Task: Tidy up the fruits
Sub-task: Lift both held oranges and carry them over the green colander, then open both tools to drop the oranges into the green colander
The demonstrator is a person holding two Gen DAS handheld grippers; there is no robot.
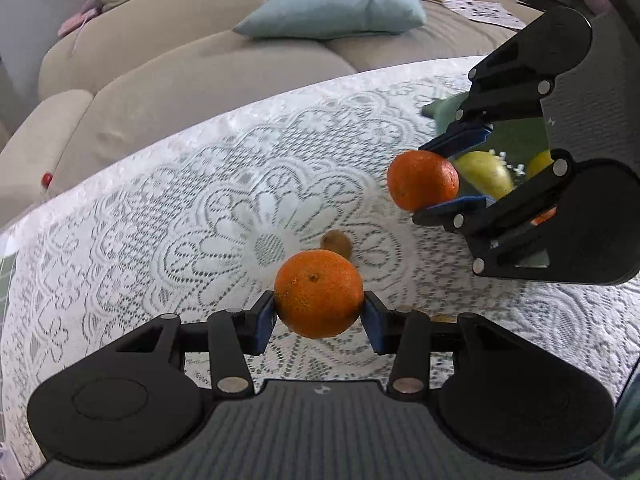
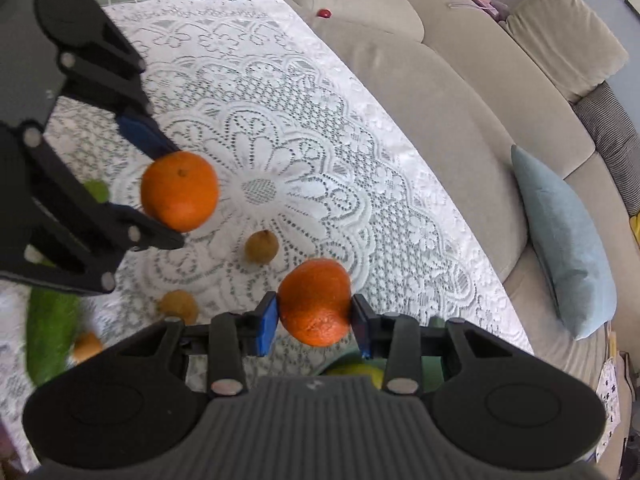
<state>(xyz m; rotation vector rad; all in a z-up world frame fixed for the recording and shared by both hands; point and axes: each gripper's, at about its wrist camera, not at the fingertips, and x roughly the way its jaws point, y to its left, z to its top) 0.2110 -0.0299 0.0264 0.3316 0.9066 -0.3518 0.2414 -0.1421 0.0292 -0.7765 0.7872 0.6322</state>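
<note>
left gripper (image 1: 319, 316): clamped, loaded | right gripper (image 2: 314, 322): clamped, loaded

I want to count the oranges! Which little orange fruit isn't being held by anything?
The small orange fruit lying on the lace tablecloth beside the green cucumber. The two big oranges sit clamped in jaws.

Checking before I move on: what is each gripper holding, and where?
Left gripper: an orange, pinched at its sides. Right gripper: another orange, likewise.
</note>
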